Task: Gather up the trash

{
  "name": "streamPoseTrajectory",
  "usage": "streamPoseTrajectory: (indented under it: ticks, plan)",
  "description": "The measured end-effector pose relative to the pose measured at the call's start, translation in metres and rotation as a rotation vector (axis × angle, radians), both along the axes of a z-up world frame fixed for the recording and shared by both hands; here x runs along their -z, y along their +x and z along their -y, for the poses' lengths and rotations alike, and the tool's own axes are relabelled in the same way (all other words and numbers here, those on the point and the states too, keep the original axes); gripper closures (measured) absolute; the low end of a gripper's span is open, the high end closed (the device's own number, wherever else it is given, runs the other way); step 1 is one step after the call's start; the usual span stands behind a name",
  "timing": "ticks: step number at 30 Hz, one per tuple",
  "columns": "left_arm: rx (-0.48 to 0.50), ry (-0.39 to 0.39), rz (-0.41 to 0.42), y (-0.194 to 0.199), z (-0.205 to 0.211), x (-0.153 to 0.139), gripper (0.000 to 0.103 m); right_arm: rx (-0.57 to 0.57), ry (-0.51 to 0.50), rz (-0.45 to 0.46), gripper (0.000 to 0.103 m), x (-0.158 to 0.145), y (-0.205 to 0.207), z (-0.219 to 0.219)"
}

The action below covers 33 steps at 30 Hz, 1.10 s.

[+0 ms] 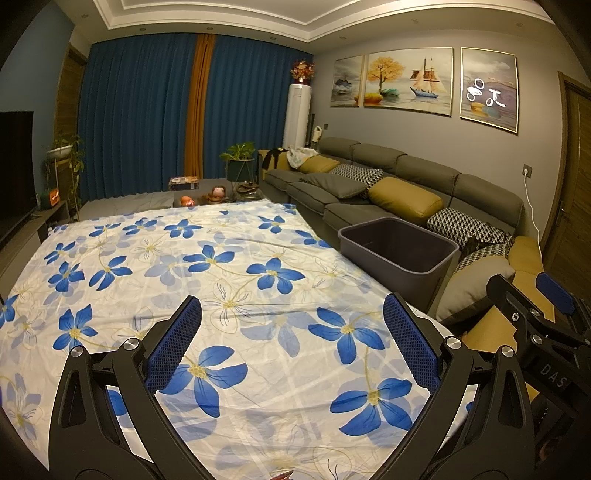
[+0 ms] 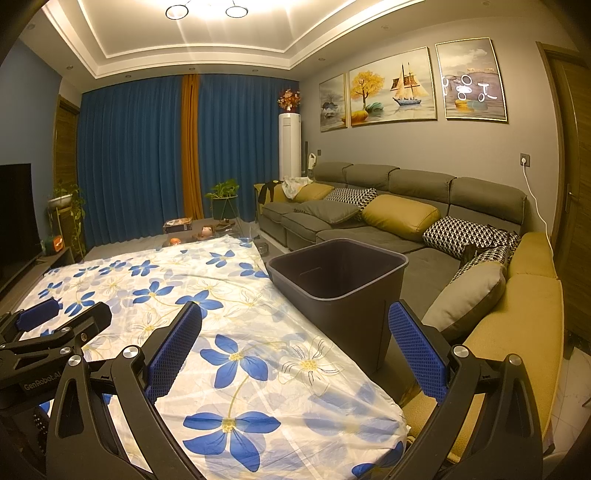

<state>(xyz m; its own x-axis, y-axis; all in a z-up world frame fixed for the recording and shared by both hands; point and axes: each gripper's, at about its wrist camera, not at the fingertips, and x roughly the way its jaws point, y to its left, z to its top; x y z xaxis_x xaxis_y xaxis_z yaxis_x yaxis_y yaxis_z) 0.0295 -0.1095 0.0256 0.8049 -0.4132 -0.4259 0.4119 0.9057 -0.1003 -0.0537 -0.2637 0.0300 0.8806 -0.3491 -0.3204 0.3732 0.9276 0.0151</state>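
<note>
1. Bin (image 2: 343,284), dark and open-topped, stands at the floral cloth's (image 2: 229,295) sofa-side edge.
2. Left gripper (image 1: 291,347) and right gripper (image 2: 295,354) both gape apart, holding nothing.
3. Only the right wrist view shows the ceiling lamp (image 2: 207,11).

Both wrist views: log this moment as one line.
left gripper: open, empty | right gripper: open, empty | bin: upright on floral cloth, looks empty | trash: none visible

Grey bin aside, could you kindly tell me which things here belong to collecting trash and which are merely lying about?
Part of the job:
- grey bin, open, at the table's sofa-side edge
- left gripper, open
- right gripper, open

Just lying about:
- floral tablecloth
- sofa cushions
- potted plant
- wall pictures
</note>
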Motion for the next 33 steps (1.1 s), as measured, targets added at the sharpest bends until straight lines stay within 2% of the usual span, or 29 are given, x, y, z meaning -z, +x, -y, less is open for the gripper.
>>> streamPoseTrajectory:
  ticks: [33]
  plan:
    - [0.003, -0.002, 0.000, 0.0000, 0.0004, -0.0016, 0.006, -0.004, 0.002, 0.002, 0.006, -0.0003, -0.0009, 0.0025]
